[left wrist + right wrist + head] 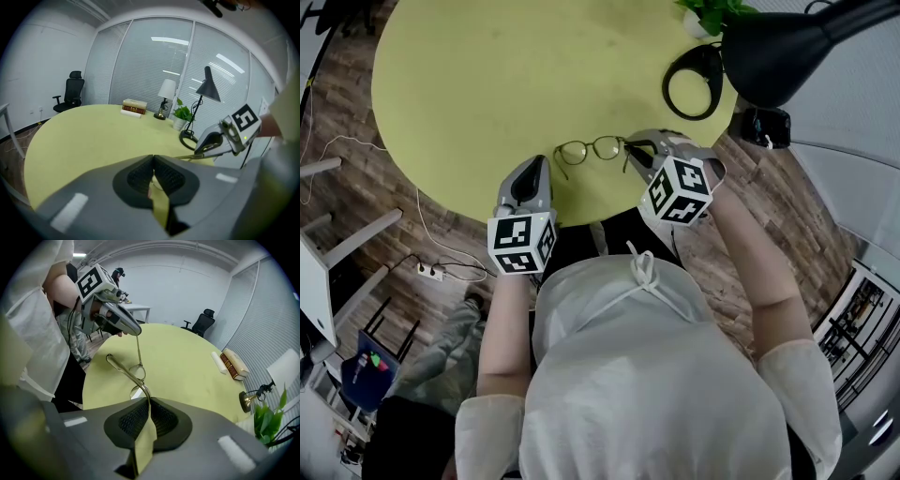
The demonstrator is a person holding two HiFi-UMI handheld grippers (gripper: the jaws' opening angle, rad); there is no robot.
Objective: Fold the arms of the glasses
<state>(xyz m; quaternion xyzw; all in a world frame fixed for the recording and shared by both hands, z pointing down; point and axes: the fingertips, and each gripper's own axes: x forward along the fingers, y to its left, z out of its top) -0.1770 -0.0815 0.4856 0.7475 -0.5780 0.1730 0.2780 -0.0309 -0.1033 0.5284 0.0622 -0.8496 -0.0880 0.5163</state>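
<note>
A round yellow-green worktop [487,84] fills the top of the head view above a wood-plank floor [356,159]. The person in a white top [656,375] stands at its near edge. Glass walls with blinds [150,61] close the room beyond it. A black office chair [70,91] stands off the worktop by the far wall. A black desk lamp [778,52] hangs its shade across the head view's upper right and hides part of the worktop's edge there. Its ring-shaped base [709,64] lies flat on the worktop just beside a potted plant [712,11]. A stack of books [134,107] and a small table lamp with a white shade [167,89] sit at the far rim, well apart from the work. A power strip [429,272] lies on the floor to the left. The left gripper [153,161] and the right gripper [149,404] meet near the worktop's near edge with the glasses [590,146] between them. The left fingers [136,176] are pressed together, and one arm of the glasses runs straight up into their tip. The right fingers [164,418] are clamped on the frame's corner at the hinge. The other arm sticks out from there toward the person, unfolded. I cannot tell whether the lenses touch the worktop.
</note>
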